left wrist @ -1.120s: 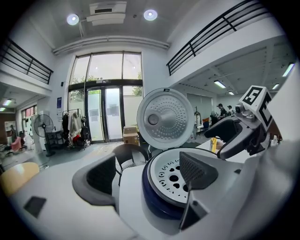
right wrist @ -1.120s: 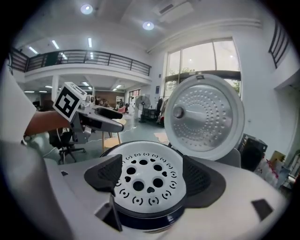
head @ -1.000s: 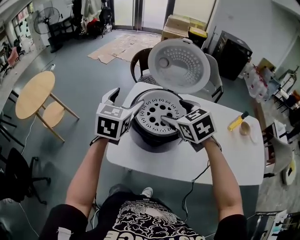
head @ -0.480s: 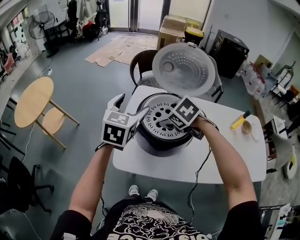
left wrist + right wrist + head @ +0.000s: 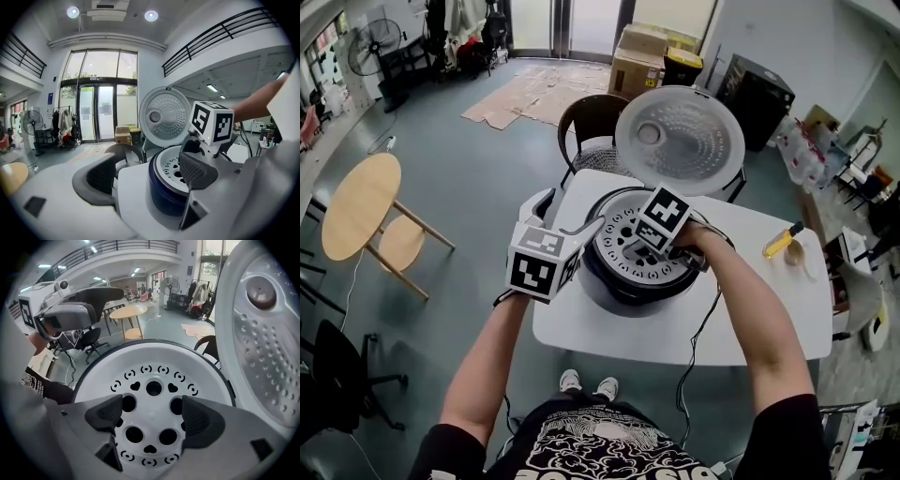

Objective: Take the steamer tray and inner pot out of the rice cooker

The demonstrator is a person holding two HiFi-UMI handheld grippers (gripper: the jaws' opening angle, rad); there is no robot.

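- Two handheld grippers meet at a rice cooker [image 5: 619, 291] standing open on a white table [image 5: 769, 319], its lid [image 5: 680, 141] tipped upright at the cooker's far side.
- Steamer tray [image 5: 150, 355], white and perforated with round and heart-shaped holes, sits in the cooker's mouth.
- Right gripper [image 5: 152, 417] hangs directly over the cooker, its jaws spread wide above the tray's middle and gripping nothing.
- Left gripper [image 5: 147, 176] is held at the cooker's left flank, its jaws likewise wide apart and empty.
- Inner pot cannot be made out beneath the tray.
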